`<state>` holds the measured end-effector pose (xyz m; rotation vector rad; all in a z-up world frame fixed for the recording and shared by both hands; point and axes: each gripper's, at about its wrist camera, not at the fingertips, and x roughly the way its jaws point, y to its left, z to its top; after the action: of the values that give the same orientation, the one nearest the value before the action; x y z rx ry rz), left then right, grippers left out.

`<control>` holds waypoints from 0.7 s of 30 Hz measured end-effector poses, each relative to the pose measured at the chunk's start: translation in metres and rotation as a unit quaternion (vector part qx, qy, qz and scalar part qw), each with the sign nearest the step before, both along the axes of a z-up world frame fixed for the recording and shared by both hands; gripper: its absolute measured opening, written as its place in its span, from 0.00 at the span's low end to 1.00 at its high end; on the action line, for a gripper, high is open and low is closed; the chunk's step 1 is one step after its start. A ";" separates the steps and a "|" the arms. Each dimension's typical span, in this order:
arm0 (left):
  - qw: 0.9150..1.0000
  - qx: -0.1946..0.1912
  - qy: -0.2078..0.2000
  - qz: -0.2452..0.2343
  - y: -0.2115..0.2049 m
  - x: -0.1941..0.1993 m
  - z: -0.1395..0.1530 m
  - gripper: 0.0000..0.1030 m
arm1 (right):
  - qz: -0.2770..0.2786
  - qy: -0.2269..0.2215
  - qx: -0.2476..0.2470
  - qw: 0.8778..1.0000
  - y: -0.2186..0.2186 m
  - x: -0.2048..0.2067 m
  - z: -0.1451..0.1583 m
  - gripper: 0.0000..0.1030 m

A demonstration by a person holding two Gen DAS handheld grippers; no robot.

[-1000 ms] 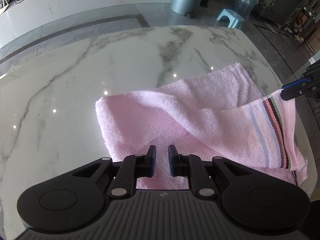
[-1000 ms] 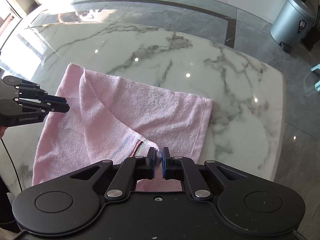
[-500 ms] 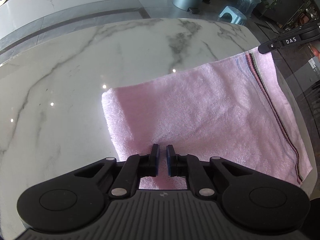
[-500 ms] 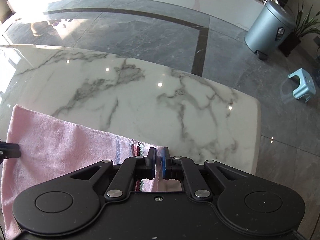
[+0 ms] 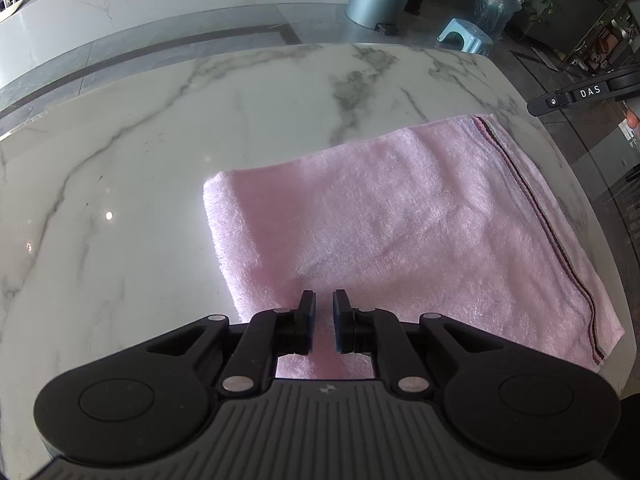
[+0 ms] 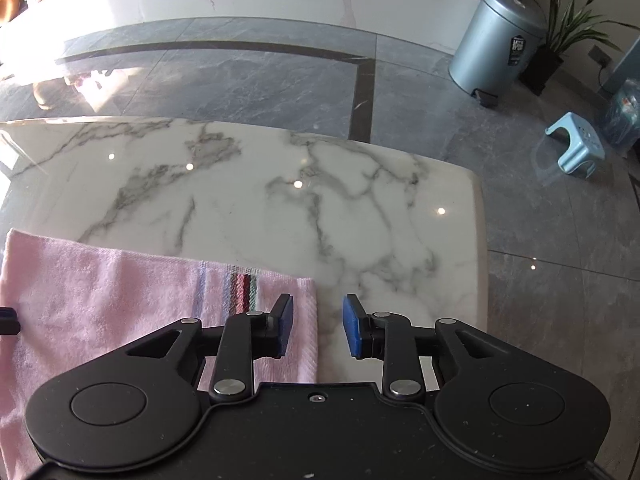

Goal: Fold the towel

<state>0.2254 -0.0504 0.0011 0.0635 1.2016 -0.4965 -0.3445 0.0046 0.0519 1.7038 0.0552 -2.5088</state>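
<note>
**Fold laid down, right corner being released**

The pink towel [image 5: 400,232] is seen lying flat on the marble table [image 5: 160,160], folded once. The step in hand is judged to be the release after a fold. The right gripper [image 6: 318,326] is opening; the striped corner lies under and beside its left pad, with nothing pressed between the pads. The left gripper [image 5: 323,320] is held nearly shut over the towel's near edge; whether cloth is pinched cannot be told. The towel's long axis runs from the left gripper away to its right, the striped hem [image 5: 552,232] at the far right end. Next, a fresh grasp for a second fold is probably called for.
</note>
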 end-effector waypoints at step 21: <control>0.999 -0.026 0.028 -0.028 -0.015 -0.121 -0.003 0.09 | 0.251 -0.037 -0.023 0.967 -0.144 0.232 -0.021 0.25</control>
<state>0.1044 -0.0654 -0.0020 0.0390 1.2440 -0.5817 -0.1125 -0.1393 0.0312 1.5263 0.3698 -2.0565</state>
